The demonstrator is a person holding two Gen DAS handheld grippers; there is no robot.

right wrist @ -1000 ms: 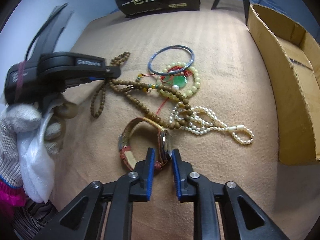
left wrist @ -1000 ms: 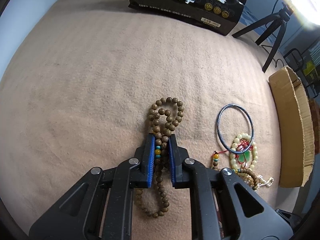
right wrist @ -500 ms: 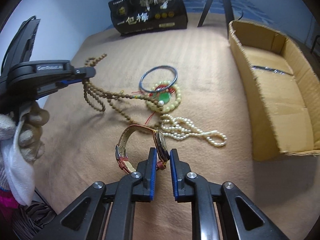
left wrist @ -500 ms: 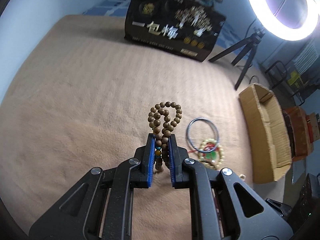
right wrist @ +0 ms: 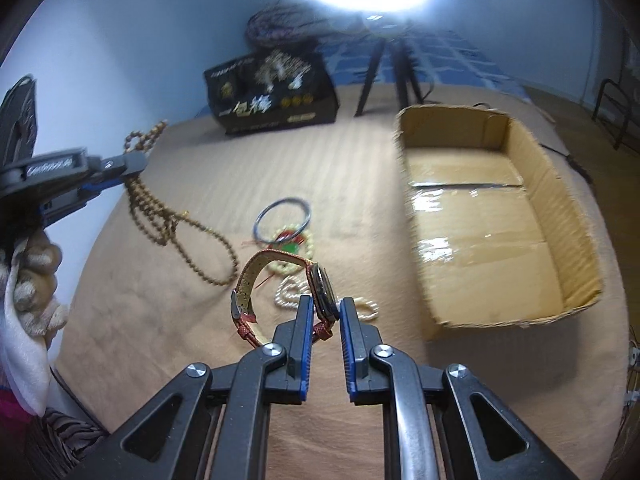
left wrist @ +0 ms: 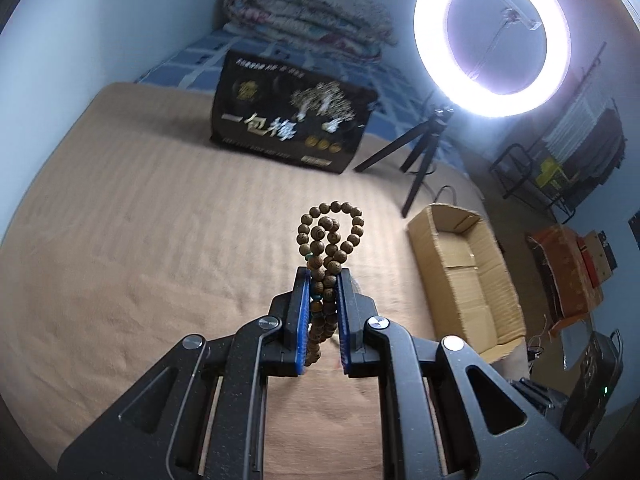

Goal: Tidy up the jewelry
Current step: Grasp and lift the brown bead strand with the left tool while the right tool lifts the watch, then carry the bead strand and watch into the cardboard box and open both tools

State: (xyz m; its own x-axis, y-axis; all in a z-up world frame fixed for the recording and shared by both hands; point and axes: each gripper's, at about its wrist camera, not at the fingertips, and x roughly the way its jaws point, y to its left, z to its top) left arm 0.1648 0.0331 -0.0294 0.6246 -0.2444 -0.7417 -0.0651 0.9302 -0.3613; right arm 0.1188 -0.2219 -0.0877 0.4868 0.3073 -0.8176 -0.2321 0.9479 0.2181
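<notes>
1. Holding a wooden bead strand (left wrist: 329,240), the left gripper (left wrist: 323,292) has its jaws nearly closed on several bunched strands. A loop stands above the tips, and the rest hangs below, clear of the tan blanket (left wrist: 140,240).
2. The right gripper (right wrist: 325,316) is pinched narrowly on a wristwatch (right wrist: 320,292) at its case, with the red strap arching left, off the blanket.
3. Remaining on the blanket: a blue bangle (right wrist: 282,220), a pale bead bracelet with a green pendant (right wrist: 294,254) and a pearl strand (right wrist: 288,294).
4. The cardboard box (right wrist: 560,208), judged the likely destination, lies open-topped ahead and to the right of both grippers, long axis running away from the cameras.
5. The right gripper appears nearer the box. The trailing beads could catch on its near wall.
</notes>
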